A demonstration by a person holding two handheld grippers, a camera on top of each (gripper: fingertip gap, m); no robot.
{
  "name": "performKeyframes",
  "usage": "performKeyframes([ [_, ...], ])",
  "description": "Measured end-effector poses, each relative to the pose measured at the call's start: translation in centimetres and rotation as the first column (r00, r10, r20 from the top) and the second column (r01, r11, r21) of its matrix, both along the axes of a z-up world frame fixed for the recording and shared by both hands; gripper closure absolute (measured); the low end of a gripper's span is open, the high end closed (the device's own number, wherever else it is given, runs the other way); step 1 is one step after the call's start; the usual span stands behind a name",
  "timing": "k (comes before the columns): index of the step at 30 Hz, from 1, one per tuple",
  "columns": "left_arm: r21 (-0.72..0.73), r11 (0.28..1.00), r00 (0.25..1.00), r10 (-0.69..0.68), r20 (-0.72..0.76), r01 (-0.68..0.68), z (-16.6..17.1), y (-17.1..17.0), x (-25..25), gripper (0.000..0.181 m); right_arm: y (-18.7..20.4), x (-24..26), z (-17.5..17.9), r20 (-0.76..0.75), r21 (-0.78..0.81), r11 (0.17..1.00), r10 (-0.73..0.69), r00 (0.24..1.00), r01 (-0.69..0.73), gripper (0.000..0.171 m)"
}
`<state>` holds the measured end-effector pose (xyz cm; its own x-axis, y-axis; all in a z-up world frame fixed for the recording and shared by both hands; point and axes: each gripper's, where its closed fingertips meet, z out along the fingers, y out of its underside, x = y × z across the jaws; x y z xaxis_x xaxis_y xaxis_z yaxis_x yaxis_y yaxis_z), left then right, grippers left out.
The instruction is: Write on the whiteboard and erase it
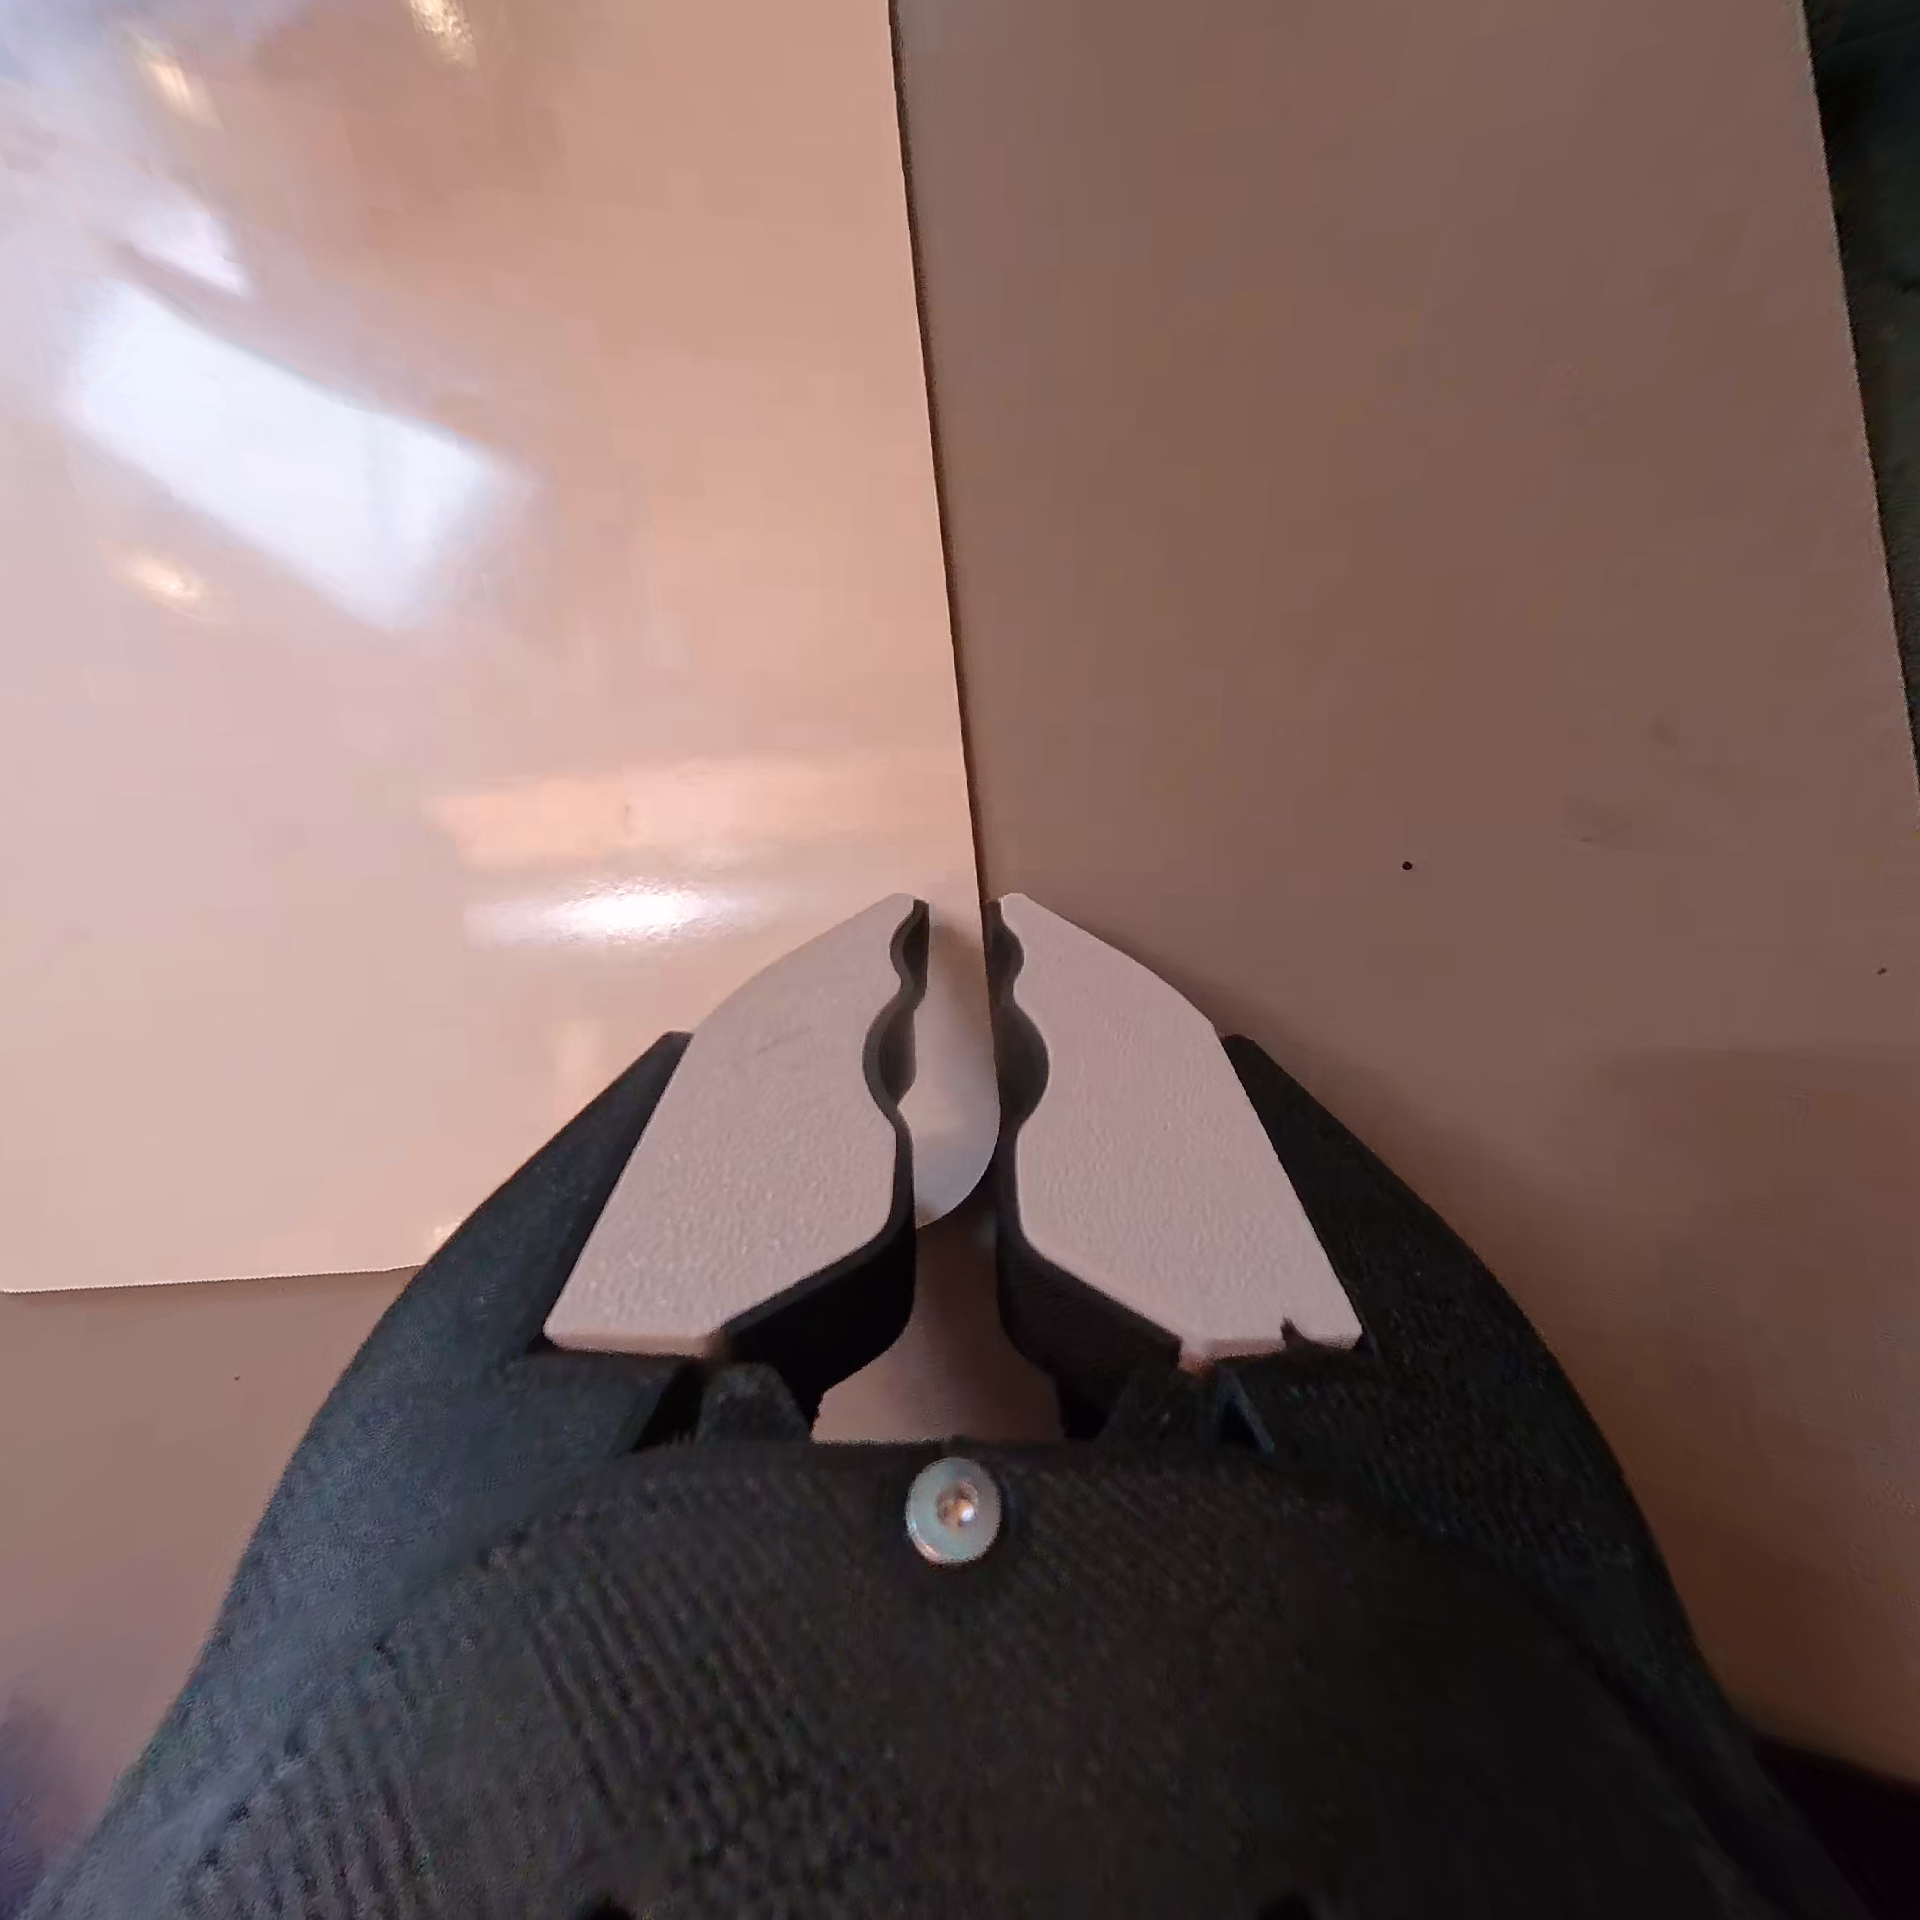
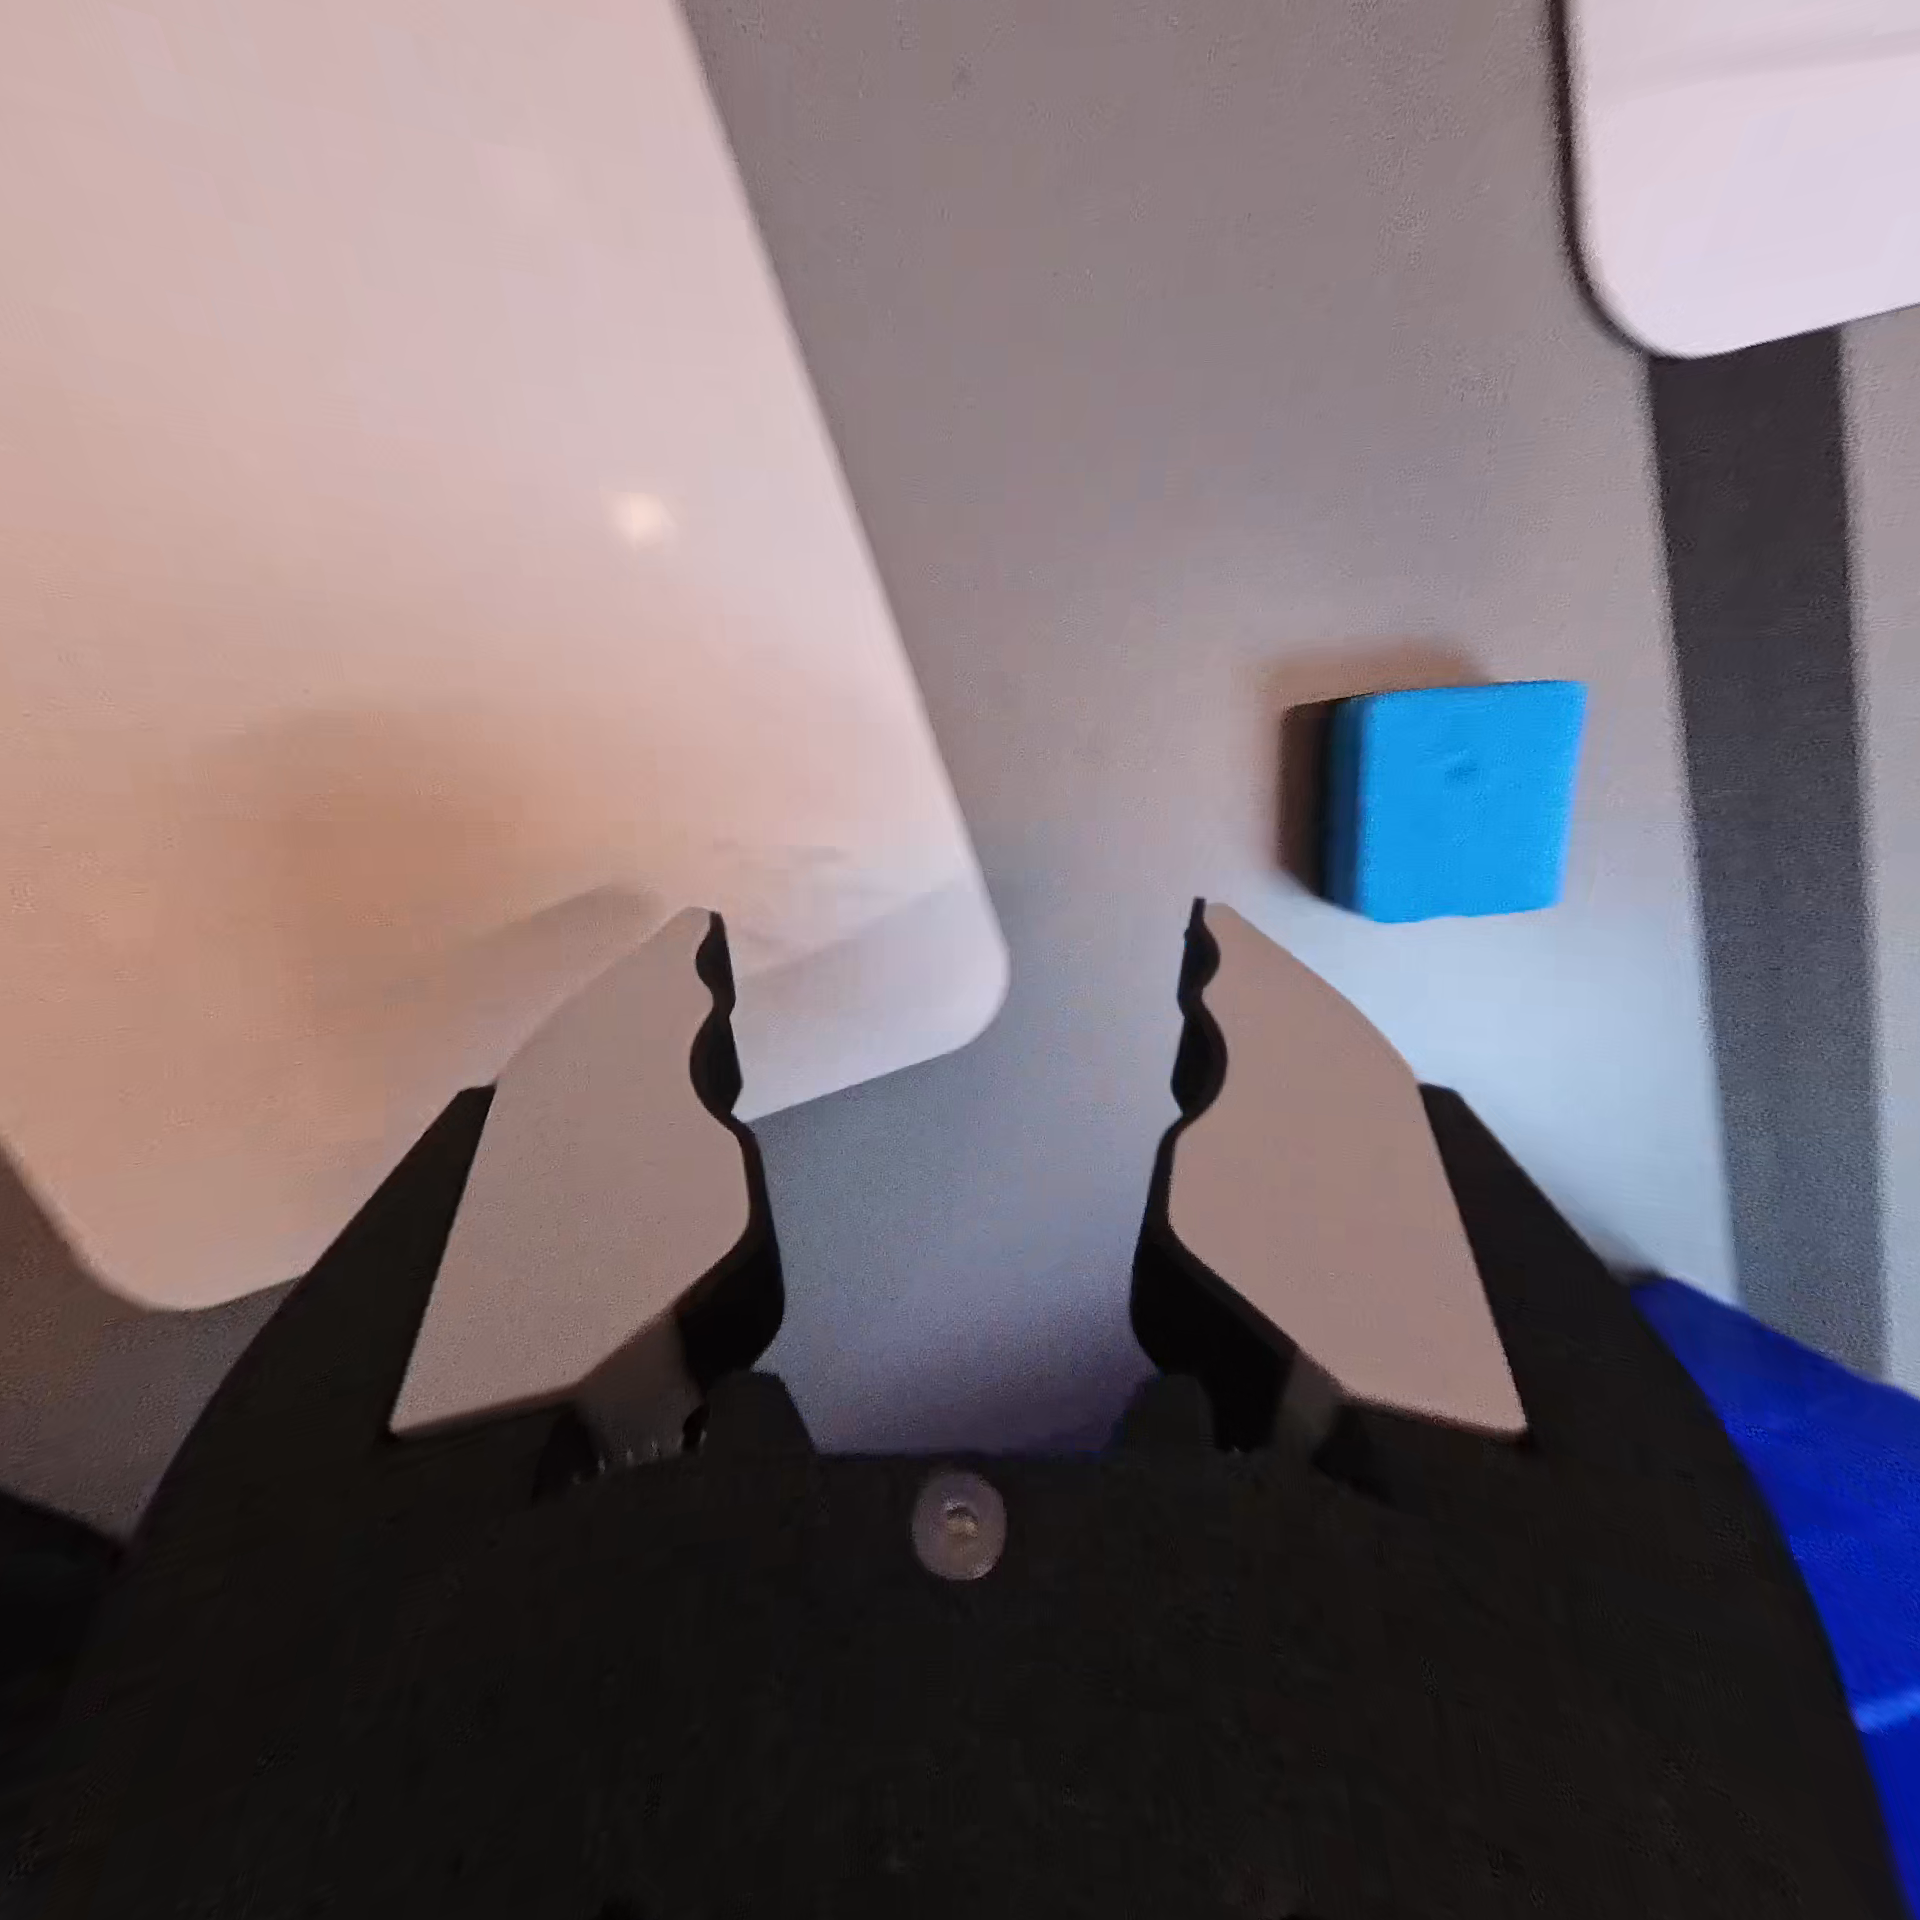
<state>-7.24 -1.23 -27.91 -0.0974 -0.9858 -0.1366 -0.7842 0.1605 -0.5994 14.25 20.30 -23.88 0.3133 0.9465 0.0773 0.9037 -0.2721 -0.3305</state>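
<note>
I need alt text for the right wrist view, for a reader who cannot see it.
Open tongs point over a grey table, holding nothing. A blue eraser lies ahead to the right, and a glossy white board with rounded corners lies to the left, partly behind the left finger. The picture is slightly blurred.

Warm glare on whiteboard (image 1: pixel 416 623), slight blur

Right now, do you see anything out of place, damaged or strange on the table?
Nothing looks spilled or broken. The left tool is nearly closed over the corner of the glossy whiteboard; I cannot tell if it grips it. The right tool is open and empty. The blue eraser lies flat beside the board. No marker shows.
</note>
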Motion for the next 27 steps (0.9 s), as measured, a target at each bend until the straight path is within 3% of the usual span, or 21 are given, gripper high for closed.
performKeyframes([
  [4,-0.031,0.998,0.993,0.066,0.099,-0.064,1.5,1.5,-0.1,0.166,-8.3,0.1,-1.0,-0.047,-0.100,0.995,0.024,0.999,-0.028,0.083],
  [8,-0.070,0.976,0.966,0.216,0.143,-0.208,2.4,5.0,-2.5,0.159,-12.2,2.1,-2.1,-0.072,-0.114,0.993,-0.051,0.996,0.043,0.081],
  [15,-0.102,0.915,0.912,0.400,0.089,-0.391,1.2,9.4,-8.3,0.156,-13.8,3.1,-3.5,-0.150,-0.157,0.986,-0.087,0.985,0.063,0.084],
  [27,-0.083,0.925,0.929,0.371,0.000,-0.370,-0.1,8.8,-9.3,0.150,-13.9,-0.2,-3.9,-0.238,-0.127,0.991,-0.001,0.971,-0.030,0.086],
])
